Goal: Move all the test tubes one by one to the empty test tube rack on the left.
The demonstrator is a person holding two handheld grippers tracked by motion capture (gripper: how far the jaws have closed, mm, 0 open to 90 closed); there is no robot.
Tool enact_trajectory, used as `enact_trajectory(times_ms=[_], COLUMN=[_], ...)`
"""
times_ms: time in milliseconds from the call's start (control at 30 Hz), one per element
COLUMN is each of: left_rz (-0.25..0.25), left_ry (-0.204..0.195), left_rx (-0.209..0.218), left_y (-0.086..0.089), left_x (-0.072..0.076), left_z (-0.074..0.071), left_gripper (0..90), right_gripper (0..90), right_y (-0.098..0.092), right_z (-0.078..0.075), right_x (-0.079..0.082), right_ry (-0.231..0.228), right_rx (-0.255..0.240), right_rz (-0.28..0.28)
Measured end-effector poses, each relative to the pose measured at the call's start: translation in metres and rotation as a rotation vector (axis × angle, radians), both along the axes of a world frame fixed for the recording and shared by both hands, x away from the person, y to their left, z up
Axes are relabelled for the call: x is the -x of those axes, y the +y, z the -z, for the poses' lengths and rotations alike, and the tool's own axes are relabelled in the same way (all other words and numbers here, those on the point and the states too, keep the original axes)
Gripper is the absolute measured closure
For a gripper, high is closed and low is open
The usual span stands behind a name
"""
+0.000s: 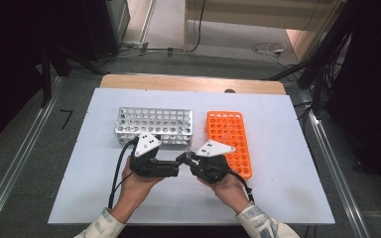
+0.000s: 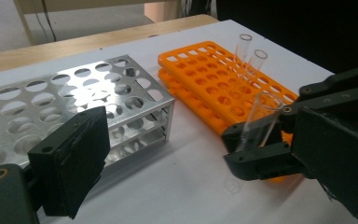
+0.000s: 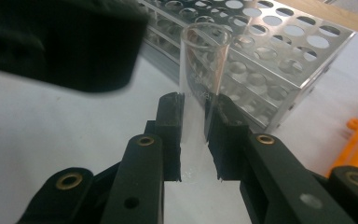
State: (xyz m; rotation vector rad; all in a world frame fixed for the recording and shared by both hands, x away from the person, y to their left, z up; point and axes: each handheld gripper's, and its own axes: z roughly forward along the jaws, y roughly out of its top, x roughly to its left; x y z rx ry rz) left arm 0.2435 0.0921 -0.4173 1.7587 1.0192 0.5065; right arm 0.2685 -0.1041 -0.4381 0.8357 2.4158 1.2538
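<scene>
Test tube (image 1: pixel 188 154), clear glass, sits low centre in the high view, between the two claws, just in front of the metal rack (image 1: pixel 154 127) and left of the orange rack (image 1: pixel 229 141). Right claw (image 1: pixel 187 157) reaches leftward to it; left claw (image 1: pixel 178 166) points right, close beside it; both racks rest on the white desk (image 1: pixel 287 188). Left gripper view: right claw (image 2: pixel 242 149) at centre right, pinching the test tube (image 2: pixel 261 119), which stands tilted, open mouth upward, over the near edge of the orange rack (image 2: pixel 214 79). Two more tubes (image 2: pixel 249 63) stand in that rack toward upper right. Metal rack (image 2: pixel 74 100) at left, holes bare as far as visible. The left claw's own near jaw rises at lower left, its partner at far right, spread wide with nothing between. Right gripper view: test tube (image 3: pixel 203 79) at centre, mouth up, jaws of right claw (image 3: pixel 195 140) pressed on its lower half, bottom end clear of the desk (image 3: pixel 51 135). Metal rack (image 3: pixel 279 56) behind at upper right; dark blurred left claw jaw at upper left.
</scene>
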Motion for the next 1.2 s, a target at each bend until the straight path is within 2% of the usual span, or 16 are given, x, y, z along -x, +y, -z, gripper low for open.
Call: enact_trajectory(times_ms=[167,300,400,500,633,833,1200], left_rz=[0.026,0.046,0.051,0.058,0.069,0.062,0.058], left_ry=[0.004,-0.001,-0.018,-0.034,-0.035,-0.035,-0.025], left_rx=[0.003,0.0,-0.009,-0.012,-0.024,-0.045,-0.045], left_y=[-0.007,-0.008,-0.009,-0.009,-0.007,-0.006,-0.004], left_x=[0.0,0.002,0.004,0.007,0.008,0.008,0.007], left_z=[0.001,0.001,0.0,0.0,0.0,0.0,0.0], left_gripper=[6.4,14.2,25.2,40.4,59.5,74.6,75.5], right_gripper=[72.9,72.8,72.9,72.9,72.9,72.9,72.9], right_y=[0.013,0.021,0.024,0.026,0.027,0.025,0.026], right_z=[0.0,0.003,0.003,0.003,0.002,0.002,0.003], right_x=[-0.001,-0.002,-0.001,-0.001,0.001,0.0,0.0], right_ry=[-0.001,0.005,0.003,0.003,-0.004,-0.003,-0.005], right_rx=[0.001,0.002,0.001,0.002,0.002,0.002,-0.001], right_rz=[-0.025,-0.041,-0.048,-0.052,-0.057,-0.053,-0.053])
